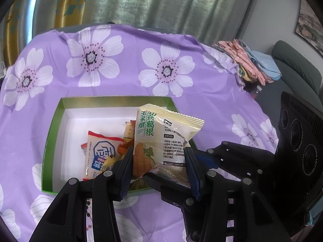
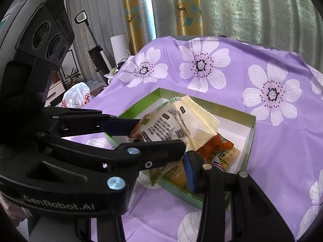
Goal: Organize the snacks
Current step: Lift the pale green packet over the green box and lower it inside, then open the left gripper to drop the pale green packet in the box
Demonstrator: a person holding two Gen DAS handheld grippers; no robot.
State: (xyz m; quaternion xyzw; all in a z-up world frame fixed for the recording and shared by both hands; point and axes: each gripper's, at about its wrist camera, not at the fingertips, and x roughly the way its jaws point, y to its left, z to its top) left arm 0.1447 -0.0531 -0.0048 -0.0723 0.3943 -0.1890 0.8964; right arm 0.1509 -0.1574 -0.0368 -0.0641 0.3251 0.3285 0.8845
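Grey-green curtains (image 1: 181, 6), yellow deer-print panel (image 2: 185, 8), dark sofa (image 1: 296, 66), daylight.

Green characters "玉米糊" and "葛根" are printed on the cream packet (image 1: 161, 137), while "GenRobot.AI" is embossed on the near black arm of the right gripper (image 2: 186, 149); the packet's smaller print is not legible.

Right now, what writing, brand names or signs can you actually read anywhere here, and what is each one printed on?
"GenRobot.AI": on the black plastic right gripper.
"玉米糊" and "葛根": green characters on the cream foil snack packet that both grippers hold.
Small black print and QR code on that packet: too small.
Red-and-white snack packet in the green-rimmed box: blue emblem, illegible.
White plastic bag: red letters, cut off.
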